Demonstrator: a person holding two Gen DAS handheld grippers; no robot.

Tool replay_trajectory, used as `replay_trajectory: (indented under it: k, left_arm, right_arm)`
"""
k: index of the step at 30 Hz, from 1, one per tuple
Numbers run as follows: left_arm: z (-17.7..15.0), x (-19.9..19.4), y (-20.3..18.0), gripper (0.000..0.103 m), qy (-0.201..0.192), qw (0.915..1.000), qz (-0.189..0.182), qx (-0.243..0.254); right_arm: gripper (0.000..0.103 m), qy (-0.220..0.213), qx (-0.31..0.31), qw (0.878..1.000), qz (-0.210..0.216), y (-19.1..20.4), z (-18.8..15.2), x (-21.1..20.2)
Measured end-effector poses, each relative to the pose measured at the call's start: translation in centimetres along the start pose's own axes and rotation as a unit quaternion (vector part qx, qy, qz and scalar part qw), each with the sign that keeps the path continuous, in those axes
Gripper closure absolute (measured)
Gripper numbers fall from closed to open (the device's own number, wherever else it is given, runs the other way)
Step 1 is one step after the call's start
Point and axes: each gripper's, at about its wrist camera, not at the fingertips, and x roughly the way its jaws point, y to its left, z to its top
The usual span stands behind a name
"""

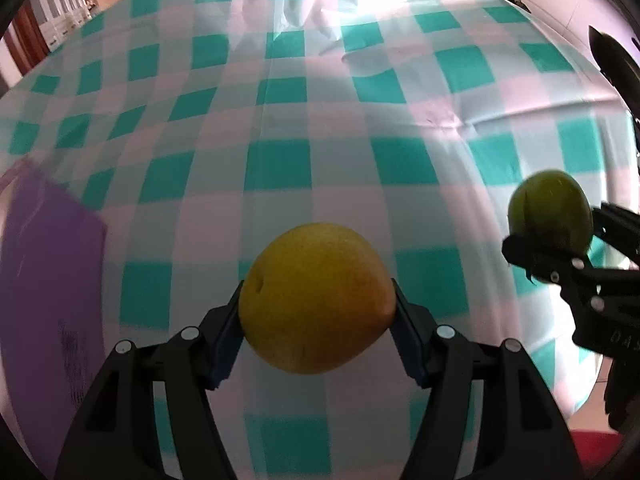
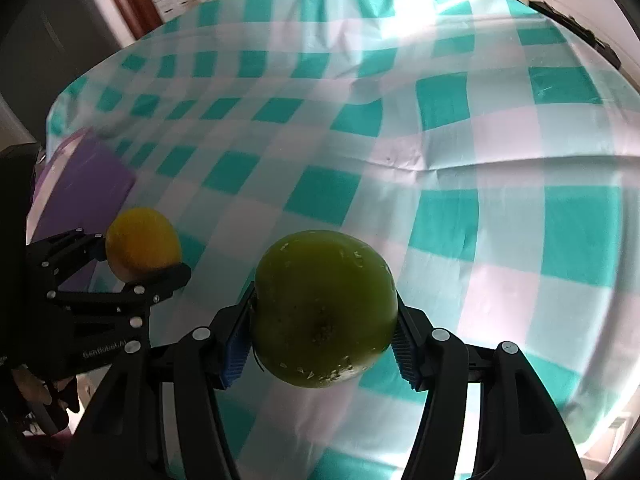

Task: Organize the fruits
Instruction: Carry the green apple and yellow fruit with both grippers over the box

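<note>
Fruits are shown carried above the table, one in each gripper. An orange-yellow fruit (image 1: 318,298) is clamped between the blue-faced pads of the left gripper (image 1: 318,312), one pad pressed against each flank, so that the fruit is suspended clear of the teal-and-white checked tablecloth (image 1: 280,168). A small dimple is seen on its upper left surface. A green apple (image 2: 324,308) is gripped in the same manner by the right gripper (image 2: 324,332), its stem hollow turned toward the camera and its skin marked with pale flecks.

In the left wrist view, the right gripper is seen at the right edge of the frame with the green apple lodged between its black fingers. In the right wrist view, the left gripper is seen at the left edge with the orange-yellow fruit in its hold; part of a hand (image 2: 36,392) is visible below it. The two fruits are kept well apart.

A purple board (image 1: 48,288) is laid on the tablecloth at the left, beyond the orange-yellow fruit. Creases and a raised fold are observed across the cloth. Both views are blurred.
</note>
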Motion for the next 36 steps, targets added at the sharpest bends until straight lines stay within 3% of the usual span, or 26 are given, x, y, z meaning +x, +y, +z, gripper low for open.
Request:
replay_trajectory:
  k: [7, 19, 29, 36]
  left_arm:
    - [-4.2, -5.4, -1.9, 0.037, -0.016, 0.9995, 0.027, 0.001]
    - [-6.8, -11.1, -4.4, 0.037, -0.042, 0.9966, 0.067, 0.024]
    - [-7.6, -11.5, -4.0, 0.037, -0.043, 0.9969, 0.057, 0.032]
    - [-7.5, -12.7, -0.8, 0.037, -0.067, 0.9963, 0.042, 0.035]
  right_arm:
    - [0.045, -0.002, -0.035, 0.999, 0.026, 0.1, -3.1, -2.6]
    - [0.045, -0.048, -0.044, 0.996, 0.054, -0.7, -4.8, -6.8]
    - [0.045, -0.046, -0.041, 0.997, 0.048, -0.2, -5.7, -7.1]
    - [0.045, -0.052, -0.034, 0.997, 0.037, 2.5, -4.2, -6.8]
